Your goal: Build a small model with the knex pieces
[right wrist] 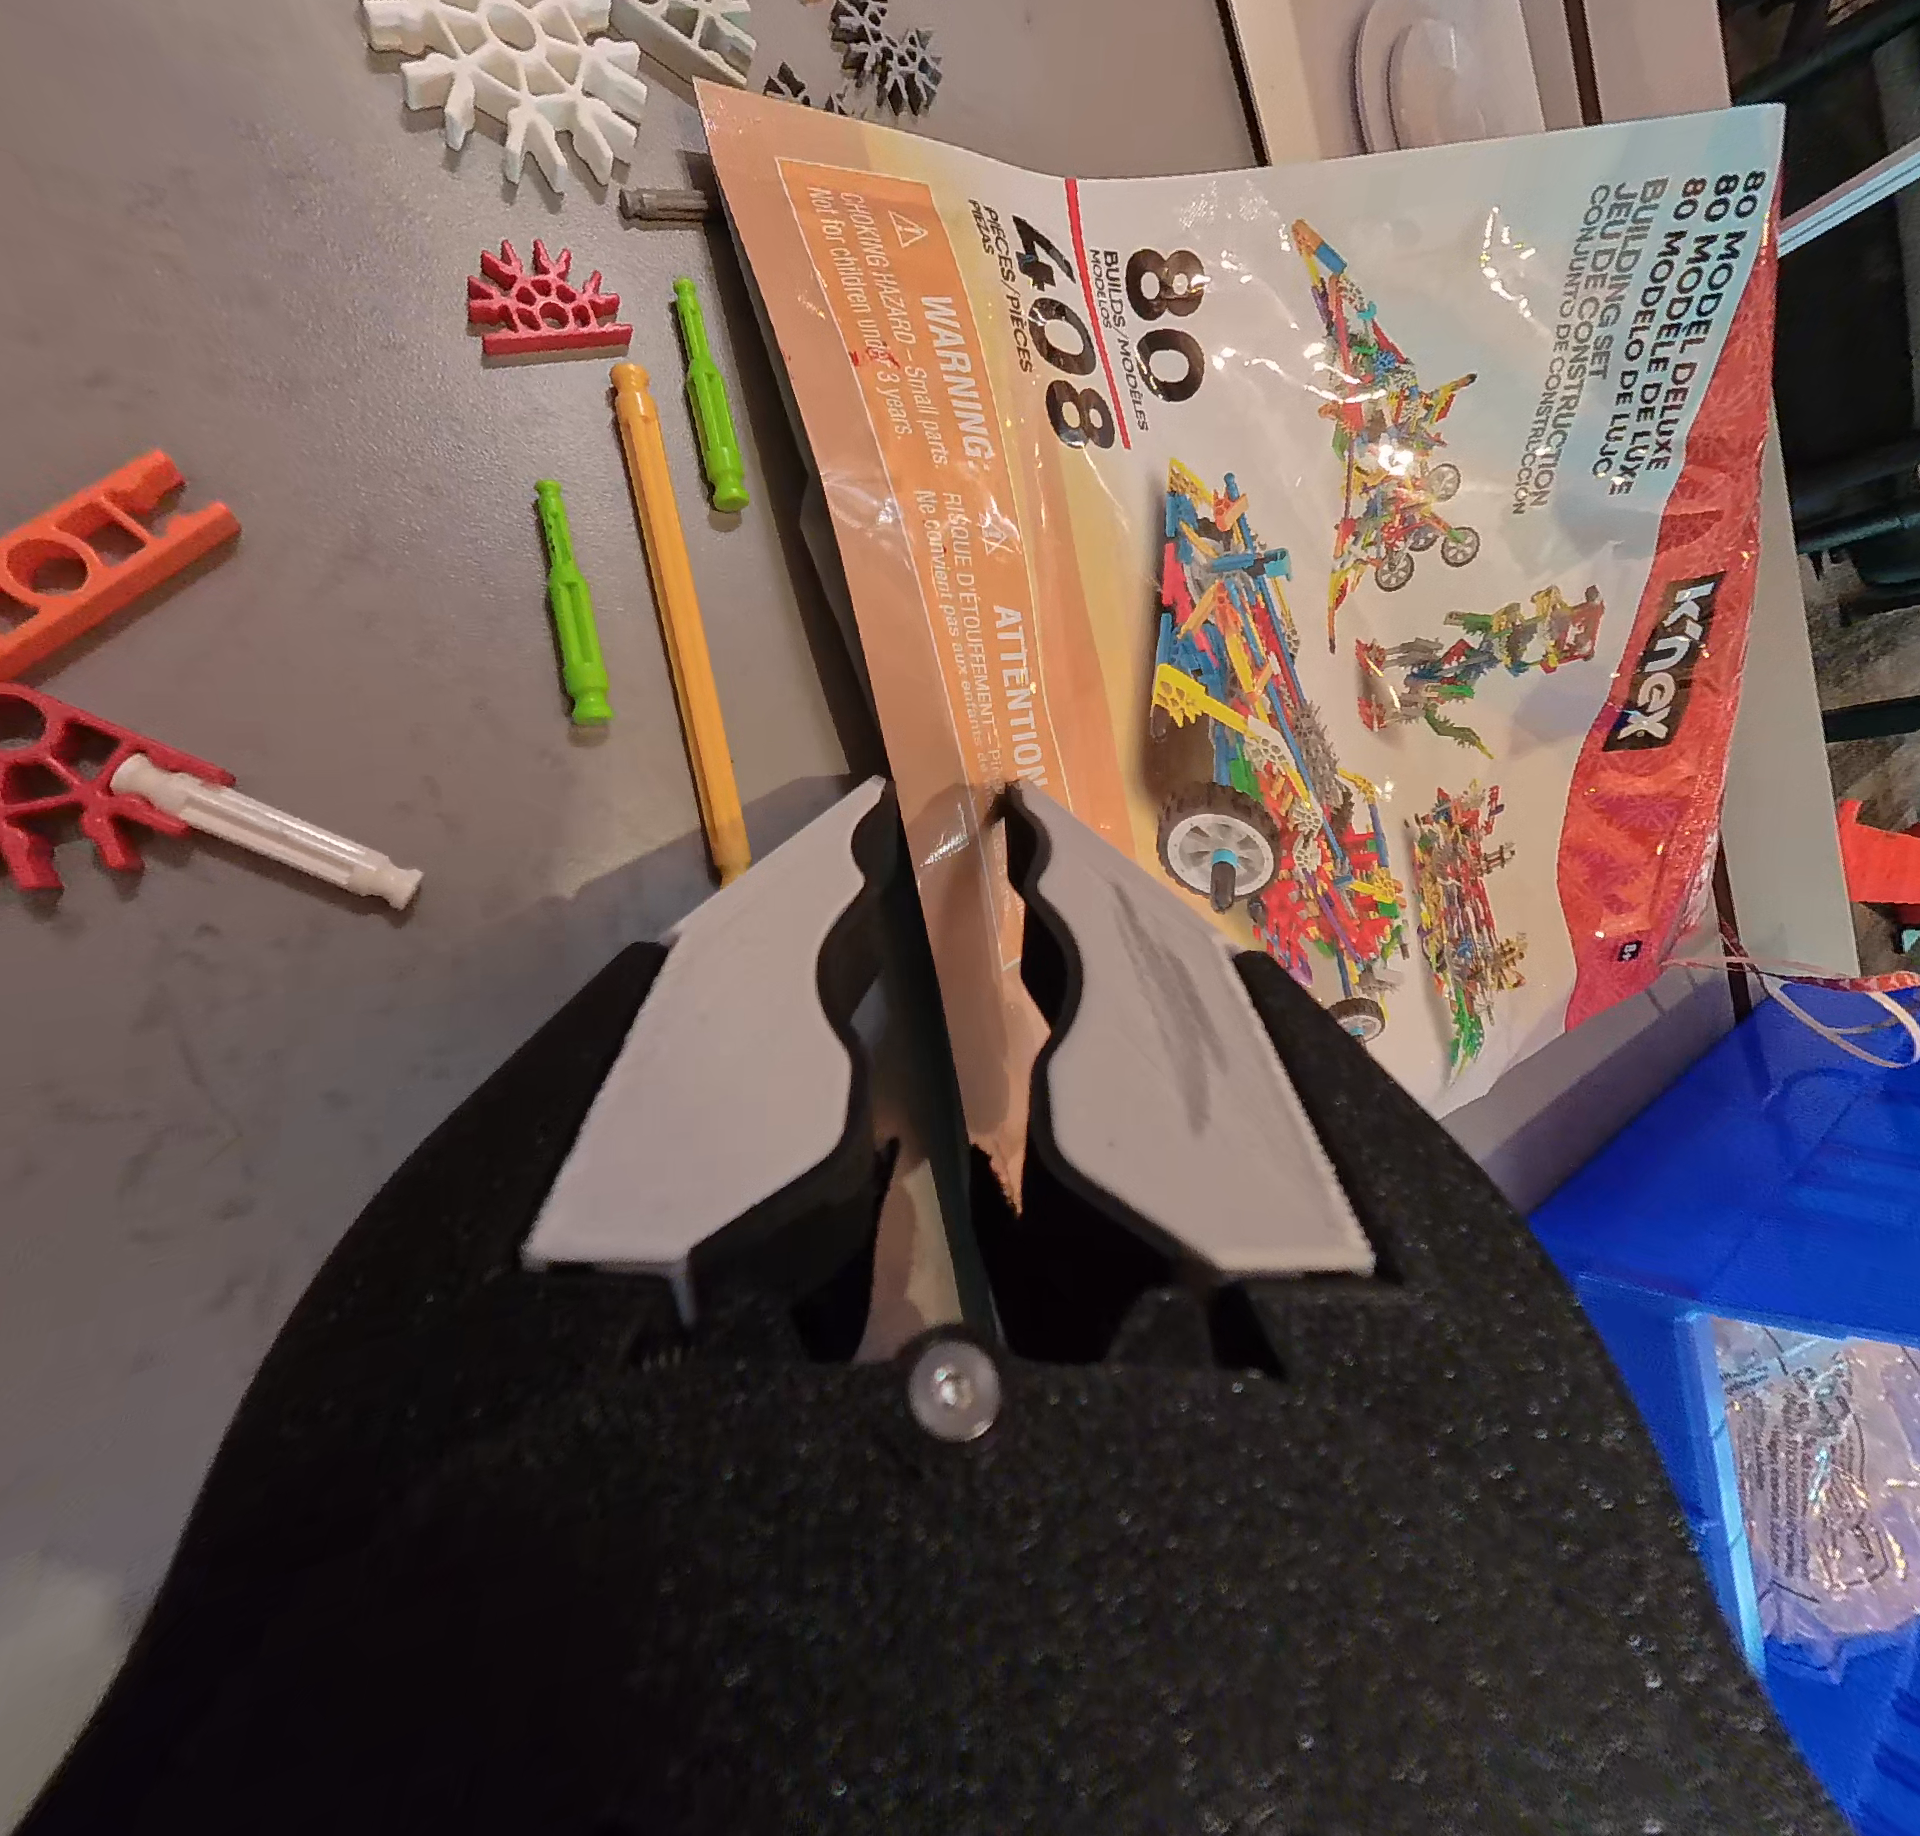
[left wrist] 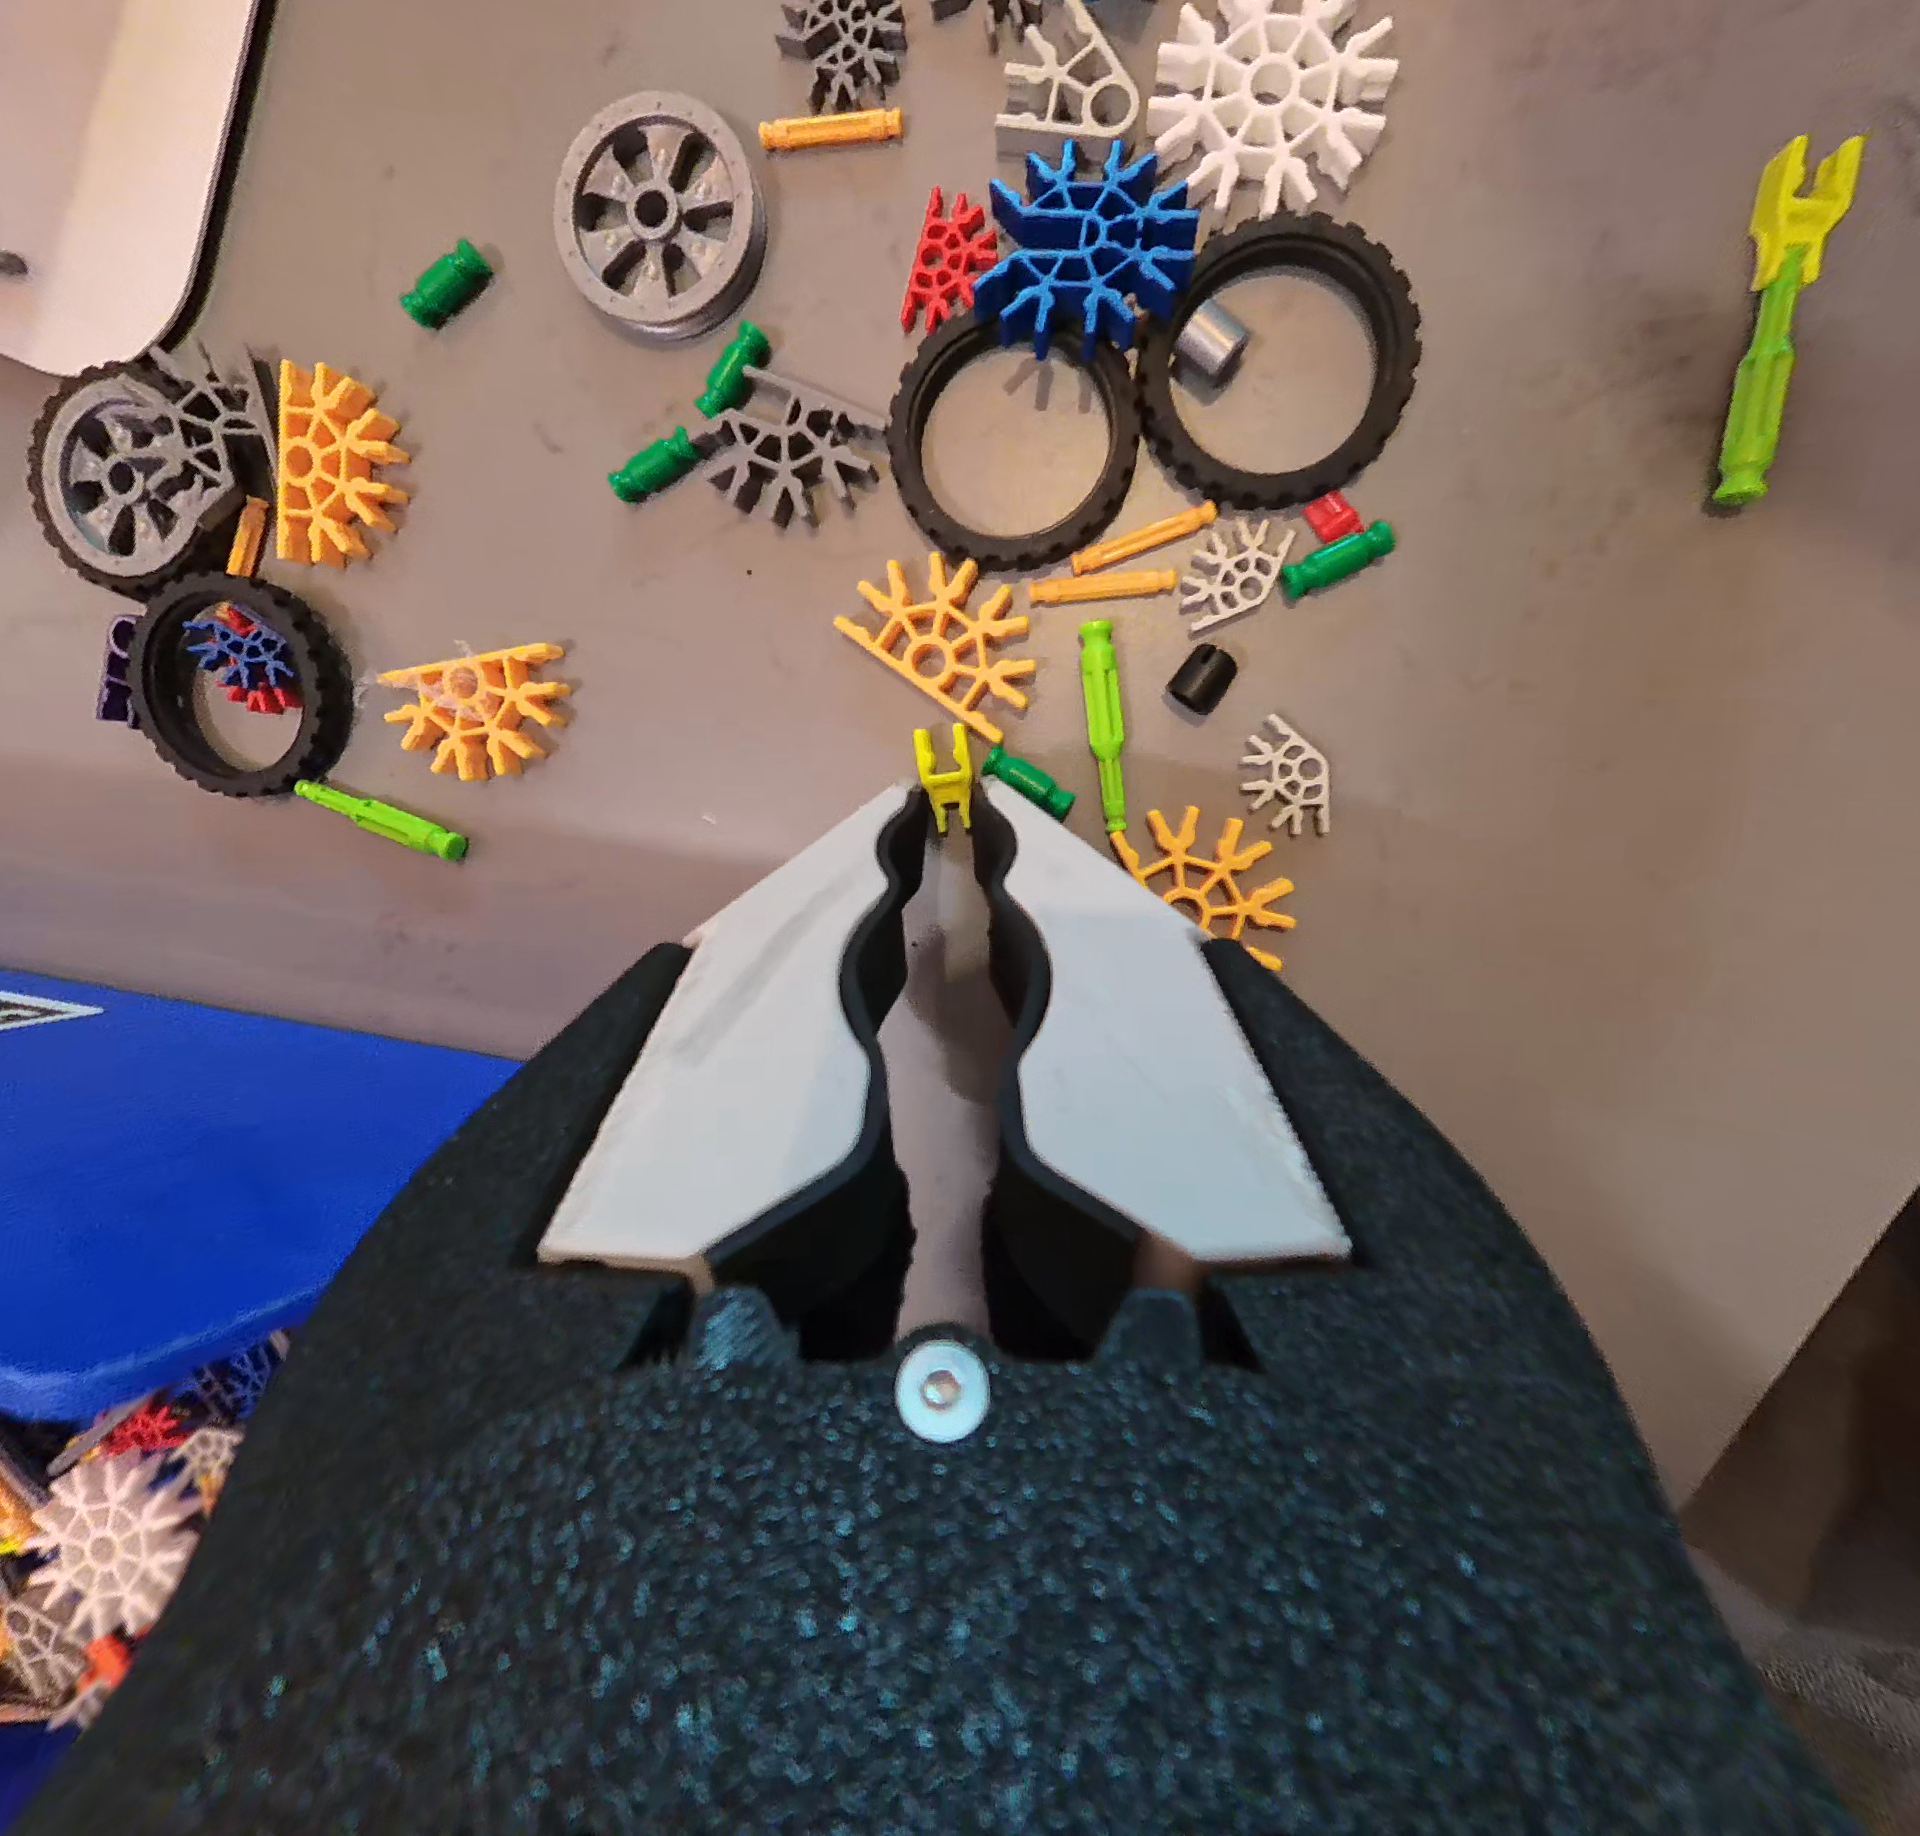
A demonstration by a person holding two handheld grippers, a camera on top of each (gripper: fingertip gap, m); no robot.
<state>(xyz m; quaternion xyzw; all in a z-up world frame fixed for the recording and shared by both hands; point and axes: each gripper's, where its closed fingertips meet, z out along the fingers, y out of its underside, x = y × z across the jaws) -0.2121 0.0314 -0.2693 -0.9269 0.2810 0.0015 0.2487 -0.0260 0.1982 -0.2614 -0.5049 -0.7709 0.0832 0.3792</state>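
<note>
On the grey tabletop [left wrist: 1558, 851] I see my left gripper [left wrist: 948, 799] nearly closed, pinching a small yellow plastic clip connector [left wrist: 943, 766] among scattered parts. Right gripper [right wrist: 943, 799] clamps the edge of a glossy printed plastic bag [right wrist: 1299, 498], lifted beside a long yellow rod [right wrist: 677, 612].

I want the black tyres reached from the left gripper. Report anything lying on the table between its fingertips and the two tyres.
The left gripper is shut on a small yellow clip. Between it and the two black tyres lie an orange fan connector and two orange rods.
</note>
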